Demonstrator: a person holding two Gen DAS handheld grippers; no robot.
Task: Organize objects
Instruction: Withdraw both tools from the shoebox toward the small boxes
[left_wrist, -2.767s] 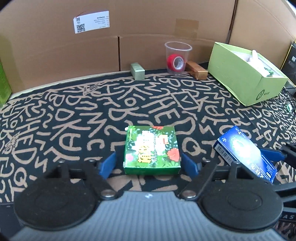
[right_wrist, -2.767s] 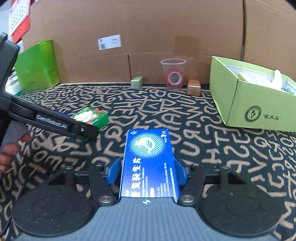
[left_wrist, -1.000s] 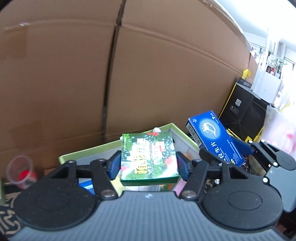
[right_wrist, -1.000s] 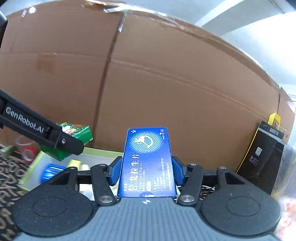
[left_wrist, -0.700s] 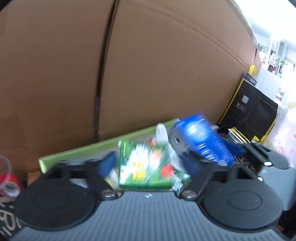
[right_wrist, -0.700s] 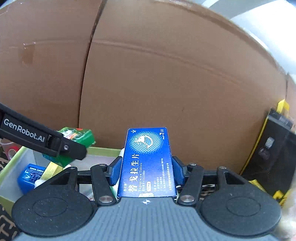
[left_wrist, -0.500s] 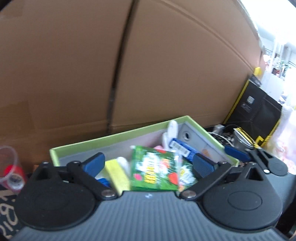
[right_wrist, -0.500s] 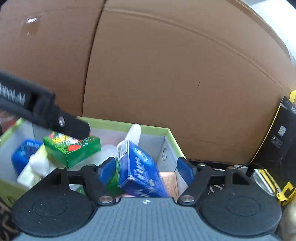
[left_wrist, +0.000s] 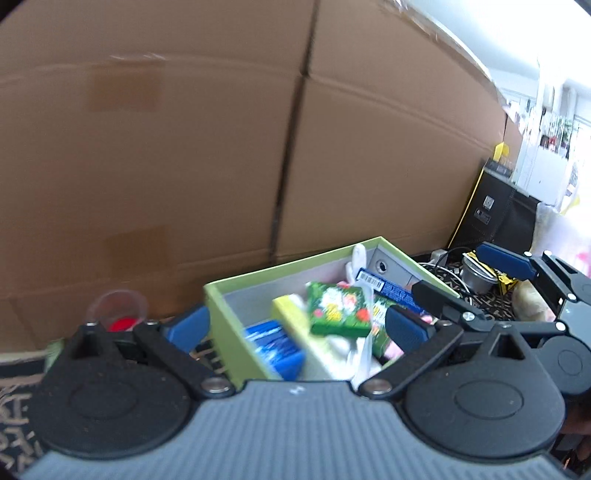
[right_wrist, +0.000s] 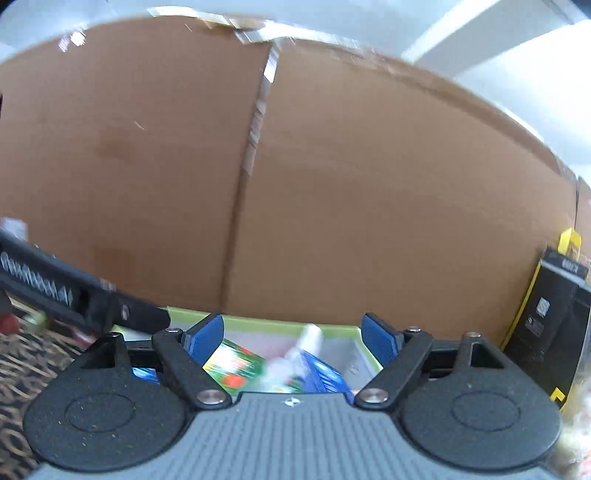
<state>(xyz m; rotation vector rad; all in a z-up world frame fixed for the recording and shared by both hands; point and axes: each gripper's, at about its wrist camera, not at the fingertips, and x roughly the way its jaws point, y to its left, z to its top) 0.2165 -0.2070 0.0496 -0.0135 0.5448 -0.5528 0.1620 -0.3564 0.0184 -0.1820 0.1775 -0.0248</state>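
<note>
Taking the light green bin (left_wrist: 236, 317) as the landmark and starting off its left side: a clear plastic cup (left_wrist: 117, 306) with something red in it stands on the patterned worktop (left_wrist: 14, 384) against the cardboard wall (left_wrist: 184, 147), well left of the bin and not yet put away. Judging from that, at least this one thing remains to be sorted; whatever else lies on the worktop is out of view.

The left tongs (left_wrist: 297, 326) are spread wide and hold nothing, one blue pad outside the bin's left wall and the other over its right half. Inside the bin, from its left wall rightward, lie a blue packet (left_wrist: 275, 349), a yellow box (left_wrist: 291, 314), the green flowered box (left_wrist: 340, 308) resting tilted on top of the pile, and the dark blue box (left_wrist: 388, 291) with a barcode leaning toward the bin's far right corner. A white bottle top (left_wrist: 357, 258) pokes up near the back wall. Both boxes look delivered, so this part of the task appears done.

The right tongs (right_wrist: 293, 334) are also wide apart and empty, hovering over the bin's near edge; in the right wrist view the green box and dark blue box show blurred below them. Beyond the bin's right wall sit cables, a metal pot (left_wrist: 478, 280) and a black carton (left_wrist: 506, 218), which seem outside the job.
</note>
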